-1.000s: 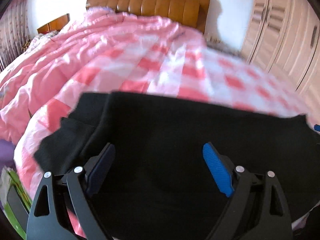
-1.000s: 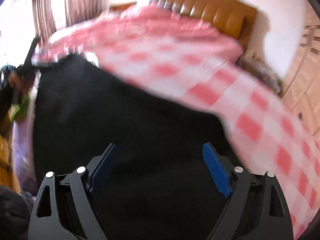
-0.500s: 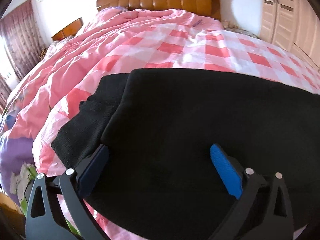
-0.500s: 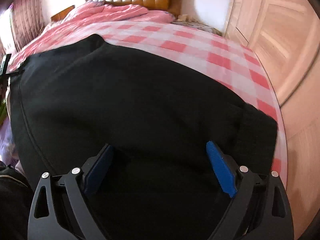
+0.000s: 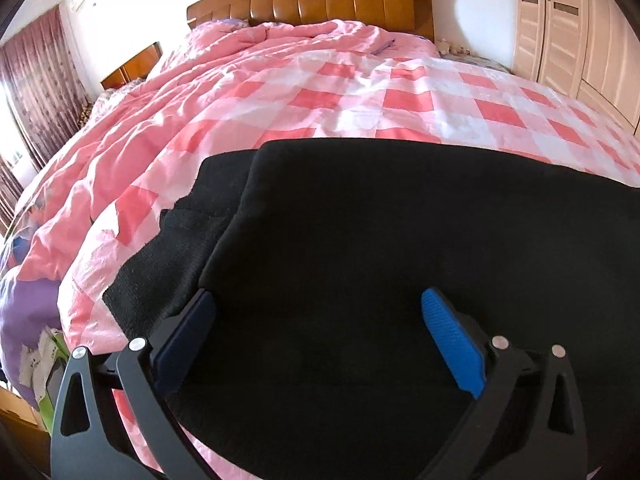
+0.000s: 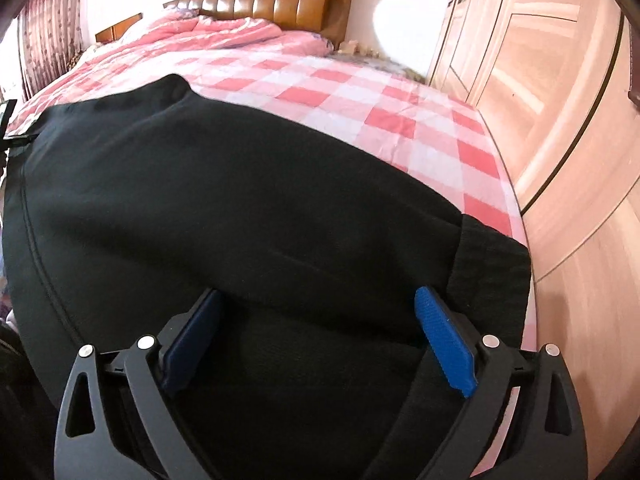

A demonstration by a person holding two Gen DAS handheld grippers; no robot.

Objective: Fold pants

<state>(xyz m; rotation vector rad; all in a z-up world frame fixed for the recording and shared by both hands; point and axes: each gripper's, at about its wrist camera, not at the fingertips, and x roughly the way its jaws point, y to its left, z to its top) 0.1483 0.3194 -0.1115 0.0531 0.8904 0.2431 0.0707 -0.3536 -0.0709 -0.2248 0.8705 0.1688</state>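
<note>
Both claws, left gripper (image 5: 316, 320) and right gripper (image 6: 320, 320), hover spread and empty over the soft, limp black pants (image 6: 224, 208), best pinched at the ribbed cuff (image 6: 488, 276)

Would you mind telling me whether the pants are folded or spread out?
Folded at least once: in the left wrist view an upper layer of the pants overlaps a ribbed layer beneath on the bed.

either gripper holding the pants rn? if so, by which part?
Neither. The left gripper and right gripper both stand wide open over the black pants, nothing pinched between the pads.
</note>
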